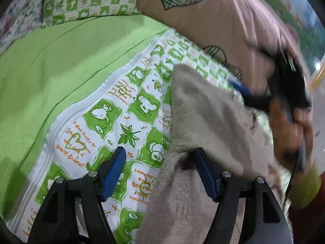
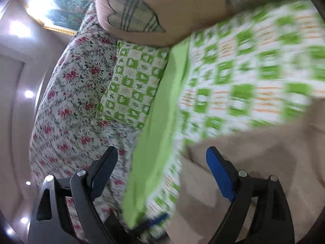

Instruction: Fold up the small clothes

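Here, in the left wrist view, the left gripper (image 1: 159, 154) stands spread with nothing pinched, one blue finger over the green-and-white patterned cover (image 1: 113, 109), the other at the edge of the single beige fuzzy garment (image 1: 203, 111) lying on that cover toward the bed's right side. The right gripper (image 1: 241, 91) hovers blurred over the garment's far edge. In the right wrist view, the right gripper (image 2: 162, 152) is spread wide, empty, the beige garment (image 2: 254, 172) beneath one finger. Two plaid hearts show on a pink cushion (image 2: 193, 10).
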Motion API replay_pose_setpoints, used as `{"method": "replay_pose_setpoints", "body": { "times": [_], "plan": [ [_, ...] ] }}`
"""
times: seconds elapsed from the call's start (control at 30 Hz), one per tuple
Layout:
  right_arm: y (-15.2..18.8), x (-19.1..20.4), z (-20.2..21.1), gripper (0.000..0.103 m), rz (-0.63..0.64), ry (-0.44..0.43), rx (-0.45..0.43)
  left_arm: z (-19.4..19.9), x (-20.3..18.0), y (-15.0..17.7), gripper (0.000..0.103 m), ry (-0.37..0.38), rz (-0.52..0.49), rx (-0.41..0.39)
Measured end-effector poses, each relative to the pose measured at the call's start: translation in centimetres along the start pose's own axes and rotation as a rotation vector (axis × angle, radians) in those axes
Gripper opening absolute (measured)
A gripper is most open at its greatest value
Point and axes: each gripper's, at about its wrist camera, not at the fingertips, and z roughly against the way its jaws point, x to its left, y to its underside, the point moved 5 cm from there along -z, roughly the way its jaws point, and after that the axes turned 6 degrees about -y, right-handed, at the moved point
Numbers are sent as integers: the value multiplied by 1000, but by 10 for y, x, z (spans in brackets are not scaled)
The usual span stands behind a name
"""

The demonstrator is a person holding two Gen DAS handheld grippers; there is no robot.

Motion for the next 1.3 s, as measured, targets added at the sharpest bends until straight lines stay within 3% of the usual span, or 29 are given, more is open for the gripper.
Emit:
{"method": "replay_pose_setpoints", "body": {
  "times": [0.1, 0.27, 0.37, 0.47, 0.53, 0.57, 0.63, 0.7, 0.8, 0.9, 0.93, 1.0, 1.03, 1.17, 1.3],
  "plan": [
    [23, -11, 70, 89, 20, 124, -70, 3, 2, -6, 70, 9, 18, 33],
    [58, -32, 192, 89, 92, 580, -243, -5, -11, -27, 70, -24, -37, 67],
    [85, -50, 246, 89, 26, 709, -293, -22, -22, -41, 70, -48, -68, 87],
    [106, -70, 259, 87, -10, 763, -250, -44, -29, -50, 70, -89, -83, 132],
    [113, -72, 246, 75, 18, 757, -215, -53, -30, -51, 70, -122, -99, 147],
    [116, -72, 240, 75, 31, 771, -195, -58, -31, -52, 70, -141, -113, 143],
    [118, -77, 231, 72, 61, 910, -170, -62, -30, -54, 70, -158, -126, 145],
    [120, -76, 237, 72, 70, 989, -219, -63, -31, -56, 70, -170, -139, 139],
    [125, -83, 243, 71, 10, 925, -238, -68, -34, -61, 70, -191, -150, 137],
    [131, -83, 237, 8, 28, 888, -192, -71, -38, -64, 70, -202, -154, 136],
    [132, -77, 242, 8, 12, 851, -221, -71, -40, -64, 70, -208, -160, 131],
    [129, -66, 261, 8, 26, 855, -294, -72, -41, -63, 70, -222, -174, 127],
    [129, -67, 265, 8, 18, 857, -299, -76, -40, -61, 71, -241, -186, 126],
    [135, -86, 246, 12, 0, 916, -177, -83, -41, -59, 71, -290, -234, 107],
    [143, -63, 262, 21, 13, 895, -249, -69, -36, -59, 70, -300, -218, 128]
  ]
}}
